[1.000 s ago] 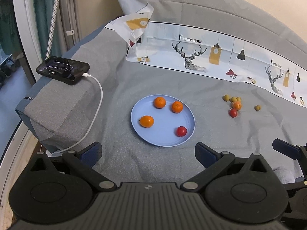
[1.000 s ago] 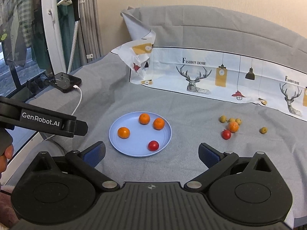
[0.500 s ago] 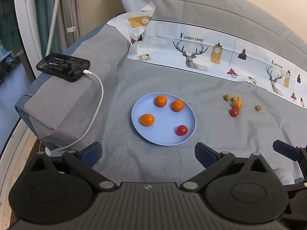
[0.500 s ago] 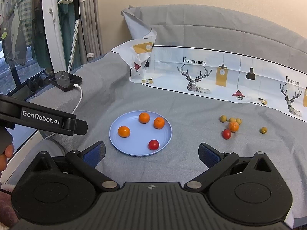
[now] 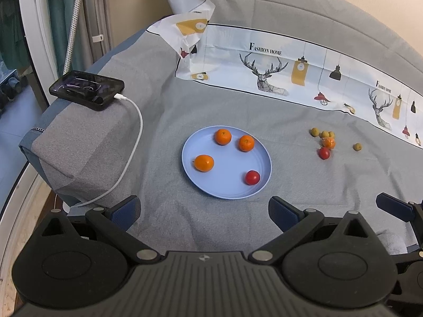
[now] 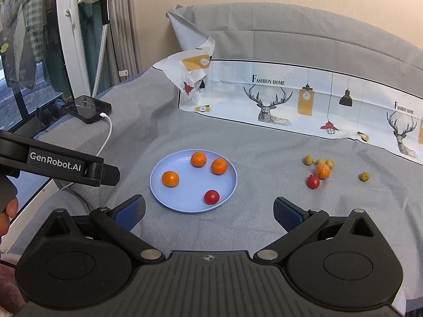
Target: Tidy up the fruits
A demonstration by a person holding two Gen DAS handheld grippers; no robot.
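Left wrist view: left gripper [image 5: 205,208] jaws wide and empty, plate [image 5: 227,189] ahead on bed [image 5: 164,121] with three oranges [image 5: 203,162] and tomato [image 5: 252,177], loose fruit [image 5: 327,143] right, right gripper's fingertip [image 5: 391,207] at edge; right wrist view: right gripper [image 6: 208,211] jaws wide, empty, left gripper's side [image 6: 58,161] and hand [image 6: 8,214] visible.

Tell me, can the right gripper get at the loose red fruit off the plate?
Probably yes. The right gripper is open and empty, and only bare grey cloth lies between it and the red fruit. An orange fruit touches its far side, so approach from the near side.
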